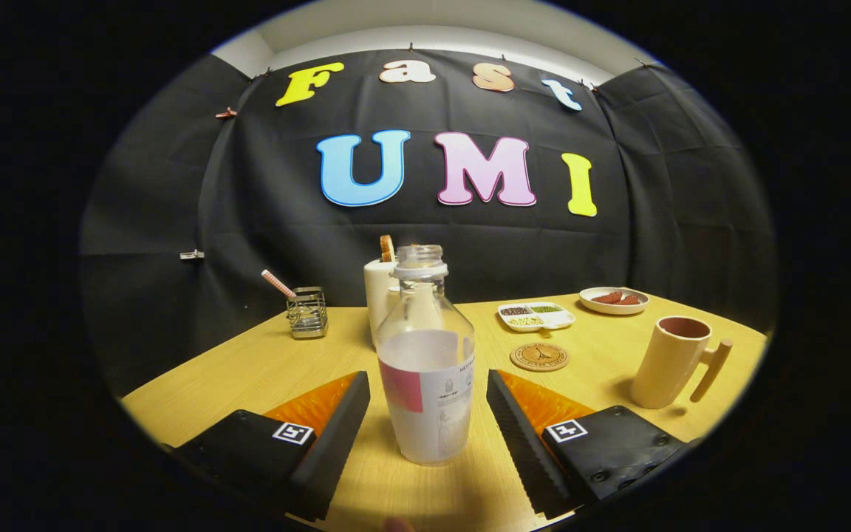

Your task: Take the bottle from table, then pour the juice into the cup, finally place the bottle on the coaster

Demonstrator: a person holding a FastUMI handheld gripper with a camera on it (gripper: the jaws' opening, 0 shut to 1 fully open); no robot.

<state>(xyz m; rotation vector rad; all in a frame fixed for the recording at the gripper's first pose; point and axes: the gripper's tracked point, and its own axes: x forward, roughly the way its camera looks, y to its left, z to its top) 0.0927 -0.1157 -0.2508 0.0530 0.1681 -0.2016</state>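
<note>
You have the gripper point(425, 414) lined up with its fingers spread wide, one on either side of the bottle point(426, 362), and neither one touching it yet; that gap makes sense, since it lets you slide forward around the body before you squeeze. The bottle stands upright on the wooden table point(248, 369), between the fingers and slightly ahead of their tips, so the grasp looks ready to close low on its wider part. It is a clear bottle with a narrow threaded neck and no cap on, holding a pale, milky juice to roughly the shoulder, with a white label and a pink patch on its front. Keep it level once you lift it, as the open mouth could spill. The cup point(673, 362), a tall beige mug with its handle turned away from the bottle, waits well off to your right, and the round coaster point(539, 356) lies between the two. Behind the bottle stands a white container point(380, 295), though I cannot quite tell what it holds.
</note>
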